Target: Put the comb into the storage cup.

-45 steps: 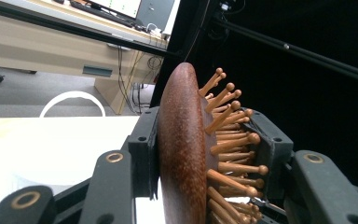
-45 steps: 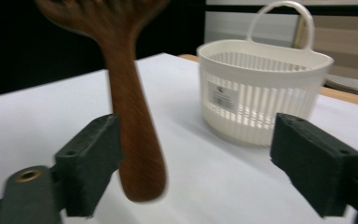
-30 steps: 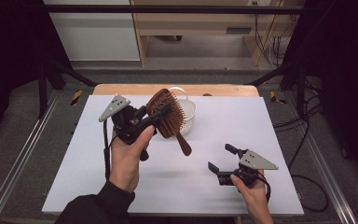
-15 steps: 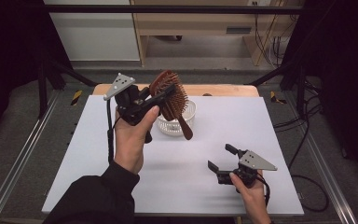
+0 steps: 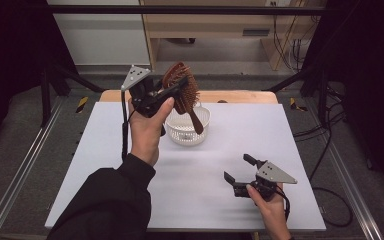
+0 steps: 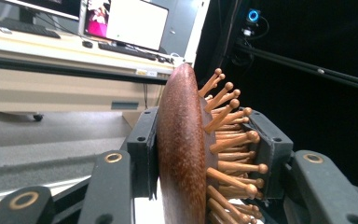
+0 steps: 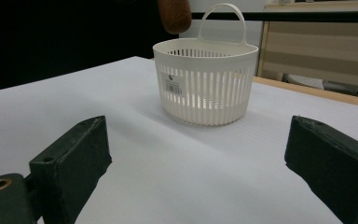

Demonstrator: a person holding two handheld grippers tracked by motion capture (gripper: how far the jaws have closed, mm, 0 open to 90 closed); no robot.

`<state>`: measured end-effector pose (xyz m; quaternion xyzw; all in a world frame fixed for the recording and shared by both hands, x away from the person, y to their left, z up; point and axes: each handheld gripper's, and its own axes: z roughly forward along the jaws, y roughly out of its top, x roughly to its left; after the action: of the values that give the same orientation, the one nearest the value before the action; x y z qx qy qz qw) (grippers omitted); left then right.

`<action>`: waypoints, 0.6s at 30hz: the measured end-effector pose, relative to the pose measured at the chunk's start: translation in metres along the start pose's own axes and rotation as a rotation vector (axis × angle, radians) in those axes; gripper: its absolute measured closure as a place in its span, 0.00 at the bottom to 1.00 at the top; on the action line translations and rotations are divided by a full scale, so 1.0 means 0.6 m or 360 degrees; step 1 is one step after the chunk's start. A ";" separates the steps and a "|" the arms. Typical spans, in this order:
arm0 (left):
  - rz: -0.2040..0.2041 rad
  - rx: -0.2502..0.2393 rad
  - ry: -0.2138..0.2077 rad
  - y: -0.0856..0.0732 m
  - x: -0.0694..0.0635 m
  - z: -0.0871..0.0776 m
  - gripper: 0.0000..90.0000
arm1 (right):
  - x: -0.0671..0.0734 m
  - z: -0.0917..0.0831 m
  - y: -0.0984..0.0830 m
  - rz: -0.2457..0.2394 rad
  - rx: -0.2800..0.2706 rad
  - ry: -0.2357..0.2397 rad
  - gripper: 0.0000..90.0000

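Right gripper idle near edge, jaws wide, empty. White slotted plastic basket at its 11 o'clock. Left gripper clamps brown wooden paddle hairbrush directly above basket, handle down toward 5 o'clock.

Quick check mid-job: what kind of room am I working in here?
Probably a lab or recording workshop, not a home: a white work table ringed by black framing, loose cables on the floor, and a desk with monitor and keyboard.

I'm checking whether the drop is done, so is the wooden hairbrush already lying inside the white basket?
No, the left gripper holds the wooden hairbrush in the air above the white basket.
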<state>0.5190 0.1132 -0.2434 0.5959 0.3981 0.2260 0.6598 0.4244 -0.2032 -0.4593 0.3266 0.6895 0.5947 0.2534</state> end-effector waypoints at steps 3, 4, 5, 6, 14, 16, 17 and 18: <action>-0.0004 -0.0010 0.0026 0.004 0.007 0.016 0.57 | -0.001 0.001 -0.001 -0.0005 0.0002 -0.0009 0.08; -0.0004 -0.0010 0.0026 0.004 0.007 0.016 0.57 | -0.002 0.001 -0.001 -0.0004 0.0003 -0.0011 0.08; 0.0011 -0.0011 0.0037 0.006 0.010 0.028 0.57 | -0.002 0.001 -0.001 -0.0007 0.0004 -0.0016 0.08; 0.0022 -0.0011 0.0042 0.006 0.012 0.034 0.57 | -0.002 0.000 -0.001 -0.0008 0.0003 -0.0021 0.08; 0.0076 -0.0022 0.0084 -0.007 0.021 0.066 0.57 | -0.003 0.001 -0.003 -0.0022 0.0011 -0.0025 0.08; 0.0090 -0.0039 0.0101 -0.007 0.025 0.071 0.57 | -0.003 0.000 -0.003 -0.0017 0.0005 -0.0028 0.08; 0.0084 -0.0052 0.0109 -0.007 0.028 0.073 0.57 | -0.003 0.000 -0.003 -0.0016 0.0003 -0.0027 0.08; 0.0080 -0.0058 0.0114 -0.007 0.029 0.075 0.57 | -0.003 0.000 -0.003 -0.0017 0.0002 -0.0024 0.08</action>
<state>0.5641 0.0988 -0.2533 0.5850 0.4023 0.2709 0.6500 0.4253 -0.2048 -0.4612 0.3277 0.6897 0.5904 0.2615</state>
